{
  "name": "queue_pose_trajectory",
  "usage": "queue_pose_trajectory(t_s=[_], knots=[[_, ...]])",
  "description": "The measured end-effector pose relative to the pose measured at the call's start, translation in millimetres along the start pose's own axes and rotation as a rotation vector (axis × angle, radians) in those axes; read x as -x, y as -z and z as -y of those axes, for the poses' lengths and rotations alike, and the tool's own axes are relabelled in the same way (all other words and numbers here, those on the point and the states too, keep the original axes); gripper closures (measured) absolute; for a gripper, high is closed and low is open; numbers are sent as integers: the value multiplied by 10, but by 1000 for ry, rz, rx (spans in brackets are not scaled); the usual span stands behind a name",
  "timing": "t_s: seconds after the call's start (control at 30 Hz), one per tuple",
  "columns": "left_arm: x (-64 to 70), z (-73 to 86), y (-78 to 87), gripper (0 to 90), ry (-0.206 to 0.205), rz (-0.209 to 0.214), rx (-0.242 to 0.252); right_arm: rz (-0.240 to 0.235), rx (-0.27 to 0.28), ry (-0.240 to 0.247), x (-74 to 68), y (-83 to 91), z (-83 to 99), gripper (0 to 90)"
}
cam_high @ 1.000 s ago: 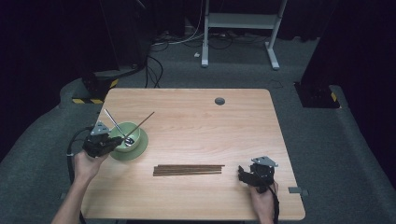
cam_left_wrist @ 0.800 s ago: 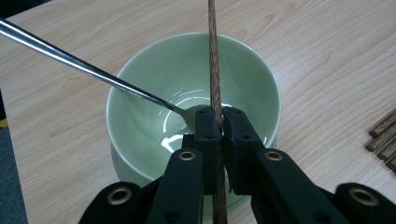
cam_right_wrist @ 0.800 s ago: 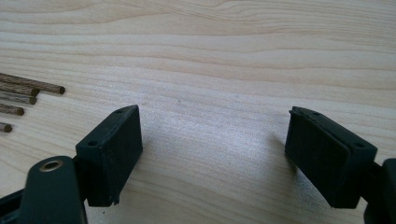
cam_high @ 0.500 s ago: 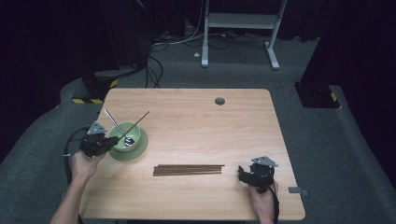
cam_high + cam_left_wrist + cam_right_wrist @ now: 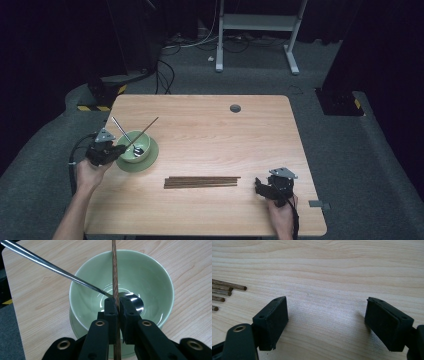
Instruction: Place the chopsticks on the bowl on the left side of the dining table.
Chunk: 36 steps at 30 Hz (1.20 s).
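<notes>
Pale wood-grain counter, rounded corners, carries everything. Pale green glazed ceramic bowl on matching saucer near left edge, likely set there as the drop target within easy left-hand reach. Row of dark brown wooden chopsticks lying flat mid-counter, parallel, between bowl and right gripper: looks like the supply still to move. Polished metal spoon leaning in bowl, scoop on the bottom, handle out over the rim. Left gripper at bowl's near rim, jaws clamped tight on one brown wooden chopstick. Stick runs straight between the jaws and on across the bowl, past the far rim; held slanted up in high view, probably to lower its end into the bowl beside the spoon. Right gripper resting on counter, jaws spread wide, nothing between them; chopstick ends just off to its side.
</notes>
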State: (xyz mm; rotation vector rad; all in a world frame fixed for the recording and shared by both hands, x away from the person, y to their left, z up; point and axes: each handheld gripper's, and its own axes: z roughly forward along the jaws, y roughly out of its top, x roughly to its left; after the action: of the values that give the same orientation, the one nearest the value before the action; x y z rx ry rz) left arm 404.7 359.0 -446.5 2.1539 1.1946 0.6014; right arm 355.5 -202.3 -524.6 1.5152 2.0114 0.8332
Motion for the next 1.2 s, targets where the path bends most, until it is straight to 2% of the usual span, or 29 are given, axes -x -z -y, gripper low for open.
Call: queue_pose_trajectory(t_s=[0.23, 0.77, 0.83, 0.93, 1.03, 1.13, 1.2], knots=[[-26, 6, 3, 841, -3, -11, -2, -3, 3, 2, -4, 2, 2, 200], [-64, 26, 18, 828, -6, -8, -3, -6, 4, 6, -5, 3, 2, 203], [-57, 24, 14, 770, 3, -5, 3, -6, 5, 9, -2, 3, 1, 203], [-57, 22, 22, 741, 10, -3, 12, -6, 5, 9, -3, 3, 1, 203], [-52, 17, 44, 690, 39, 8, 36, -6, 5, 7, -4, 3, 1, 203], [-61, 11, 62, 669, 85, 27, 54, -6, 5, 8, -3, 3, 1, 203], [-51, 6, 68, 651, 102, 24, 63, -6, 4, 7, -4, 3, 2, 203]])
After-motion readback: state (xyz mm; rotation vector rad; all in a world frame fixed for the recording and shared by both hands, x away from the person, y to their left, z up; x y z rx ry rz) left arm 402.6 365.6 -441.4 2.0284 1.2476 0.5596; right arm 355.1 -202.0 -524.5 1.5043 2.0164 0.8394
